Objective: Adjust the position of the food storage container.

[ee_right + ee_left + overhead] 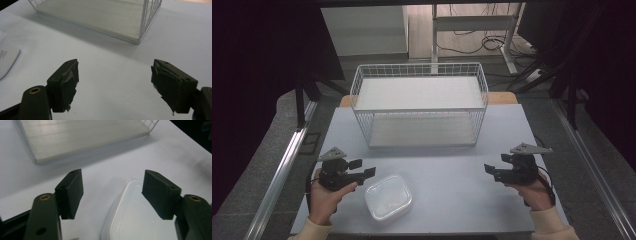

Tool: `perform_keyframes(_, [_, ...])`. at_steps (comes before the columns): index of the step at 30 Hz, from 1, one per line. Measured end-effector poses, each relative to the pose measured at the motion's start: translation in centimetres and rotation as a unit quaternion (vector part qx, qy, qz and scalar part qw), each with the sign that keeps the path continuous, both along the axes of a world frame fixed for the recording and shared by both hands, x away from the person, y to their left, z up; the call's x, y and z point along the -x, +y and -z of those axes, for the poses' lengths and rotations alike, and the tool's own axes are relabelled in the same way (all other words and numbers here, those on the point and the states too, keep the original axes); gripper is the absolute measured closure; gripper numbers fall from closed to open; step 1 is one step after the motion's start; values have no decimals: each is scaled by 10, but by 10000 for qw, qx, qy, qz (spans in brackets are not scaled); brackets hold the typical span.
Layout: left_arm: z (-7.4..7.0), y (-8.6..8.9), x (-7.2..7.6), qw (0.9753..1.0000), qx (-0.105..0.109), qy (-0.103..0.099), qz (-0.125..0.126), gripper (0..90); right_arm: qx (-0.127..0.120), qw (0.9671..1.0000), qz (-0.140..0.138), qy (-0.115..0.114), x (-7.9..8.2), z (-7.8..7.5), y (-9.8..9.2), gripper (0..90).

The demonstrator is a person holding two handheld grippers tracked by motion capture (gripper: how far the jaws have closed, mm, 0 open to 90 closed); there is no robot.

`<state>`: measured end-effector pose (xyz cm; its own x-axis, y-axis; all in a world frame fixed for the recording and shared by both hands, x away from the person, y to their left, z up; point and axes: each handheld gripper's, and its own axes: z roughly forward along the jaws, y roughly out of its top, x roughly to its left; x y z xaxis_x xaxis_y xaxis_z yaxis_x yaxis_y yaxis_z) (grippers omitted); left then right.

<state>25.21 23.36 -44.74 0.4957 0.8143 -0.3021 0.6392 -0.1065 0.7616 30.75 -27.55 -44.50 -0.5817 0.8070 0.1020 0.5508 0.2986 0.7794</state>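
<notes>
Translucent plastic container (388, 197) lies on the near-left of the table (452, 170), just right of the left gripper (364, 168); it looks light, thin-walled and smooth, likely to slip or flex, so best taken across its left rim. Left gripper has jaws apart, level and pointing right over that rim. Right gripper (490, 171), jaws apart, hangs well apart at near right, pointing left; wire rack (419, 103) stands far centre.

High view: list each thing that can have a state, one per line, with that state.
Left tool: open, holding nothing, beside the plastic box.
Right tool: open, holding nothing, above bare table.
Plastic box: lid on, flat on the table, near its front edge.
Wire rack: upright at the back of the table, both shelves bare.
</notes>
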Motion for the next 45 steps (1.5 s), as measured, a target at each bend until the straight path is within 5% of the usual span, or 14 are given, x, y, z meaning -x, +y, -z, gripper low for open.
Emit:
perform_keyframes(7, [-20, 6, 8, 9998, -176, -84, -46, 347, 95, 9999, 28, 22, 1, 0, -2, 219])
perform_keyframes(11, [-20, 9, 12, 9998, -191, -18, -54, 356, 100, 9999, 35, 67, 1, 1, -2, 219])
perform_keyframes(20, [-5, 25, 18, 9991, -271, 337, -18, 497, 190, 9996, 103, 170, -2, 5, -3, 220])
perform_keyframes(34, [7, 34, 35, 9953, -559, 788, 123, 878, 273, 9993, 87, 259, -2, 9, 0, 220])
perform_keyframes(45, [33, 23, 47, 9915, -607, 1132, 213, 898, 298, 9992, 67, 274, -2, 9, 0, 221])
